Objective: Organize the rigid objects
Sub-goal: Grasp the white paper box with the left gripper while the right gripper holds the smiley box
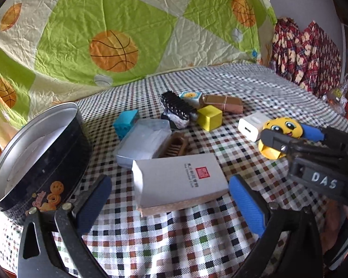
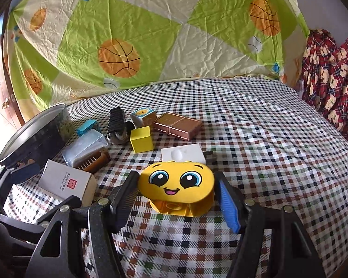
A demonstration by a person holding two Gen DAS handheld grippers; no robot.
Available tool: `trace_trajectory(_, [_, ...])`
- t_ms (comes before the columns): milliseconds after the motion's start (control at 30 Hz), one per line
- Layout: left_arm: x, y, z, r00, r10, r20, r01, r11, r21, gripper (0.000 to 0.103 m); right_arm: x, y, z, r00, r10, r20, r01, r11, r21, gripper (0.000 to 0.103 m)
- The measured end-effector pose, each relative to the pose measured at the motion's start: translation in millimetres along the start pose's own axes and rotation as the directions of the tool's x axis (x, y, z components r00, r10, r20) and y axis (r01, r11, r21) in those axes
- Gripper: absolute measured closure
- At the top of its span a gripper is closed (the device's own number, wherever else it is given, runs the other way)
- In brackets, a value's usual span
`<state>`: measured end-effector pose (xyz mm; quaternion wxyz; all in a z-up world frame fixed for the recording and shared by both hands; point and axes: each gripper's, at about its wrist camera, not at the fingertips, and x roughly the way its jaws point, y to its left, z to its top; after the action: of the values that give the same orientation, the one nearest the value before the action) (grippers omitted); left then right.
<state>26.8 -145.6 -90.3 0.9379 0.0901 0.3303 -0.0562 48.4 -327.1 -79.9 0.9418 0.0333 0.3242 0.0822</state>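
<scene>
Tin [image 1: 46,153]: dark glossy metal outside, dull silvery metal inside and at the rim.
Smiley block [image 2: 176,185]: smooth yellow plastic, printed face, slight sheen.
Yellow cube [image 1: 209,117]: matt, painted-looking, smooth.
Clear case [image 1: 143,146]: frosted translucent plastic.
White box [image 1: 178,180]: matt paper card.
Charger [image 1: 252,125]: smooth white plastic.
Tablecloth [image 2: 266,150]: woven checked cloth, matt, creased.
Right tool [image 2: 176,197]: black speckled plastic arms, ribbed blue pads.

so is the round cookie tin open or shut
Open: the cookie tin has no lid on, its silver rim and pale inside wall show, and nothing is visible inside it.
</scene>
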Motion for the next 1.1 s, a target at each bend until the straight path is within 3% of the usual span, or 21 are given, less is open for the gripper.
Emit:
trace_trajectory(233, [9, -10, 4, 0.999, 0.012, -0.042, -0.01, 0.999, 0.033, 0.0, -2, 4, -4, 1.0, 0.002, 0.011, -0.001, 1.0, -0.028, 0.036])
trace_trajectory(400, [4, -13, 2, 1.0, 0.022, -0.014, -0.021, 0.998, 0.06, 0.0, -1, 5, -4, 1.0, 0.008, 0.002, -0.008, 0.999, -0.036, 0.036])
trace_trajectory(533, [-3, -1, 2, 1.0, 0.008, 0.017, -0.008, 1.0, 0.006, 0.0, 0, -1, -3, 0.999, 0.041, -0.007, -0.041, 0.999, 0.001, 0.036])
trace_trajectory(600, [2, 0, 4, 1.0, -0.005, -0.011, 0.005, 1.0, 0.008, 0.0, 0, -1, -3, 0.999, 0.046, -0.008, -0.045, 0.999, 0.005, 0.036])
trace_trajectory(700, [13, -12, 4, 0.997, -0.015, -0.075, 0.02, 0.997, 0.072, 0.001, 0, 0, -3, 0.999, 0.039, -0.004, -0.039, 0.999, -0.002, 0.036])
trace_trajectory(833, [9, -22, 1, 0.999, 0.006, -0.046, 0.0, 0.992, 0.125, 0.001, 0, -1, -3, 0.999, 0.043, -0.001, -0.043, 0.999, 0.004, 0.036])
trace_trajectory(867, [8, -21, 1, 0.999, 0.0, -0.044, 0.005, 0.993, 0.119, 0.003, 0, -1, -4, 0.999, 0.043, 0.001, -0.043, 0.999, 0.004, 0.036])
trace_trajectory(933, [9, -16, 1, 0.998, -0.032, -0.048, 0.036, 0.995, 0.092, 0.02, -1, 0, -4, 0.999, 0.04, 0.007, -0.04, 0.999, 0.002, 0.036])
trace_trajectory(1100, [5, -3, 0, 0.995, -0.098, -0.021, 0.099, 0.995, 0.03, 0.021, -4, 0, -5, 0.999, 0.041, 0.026, -0.041, 0.999, 0.001, 0.036])
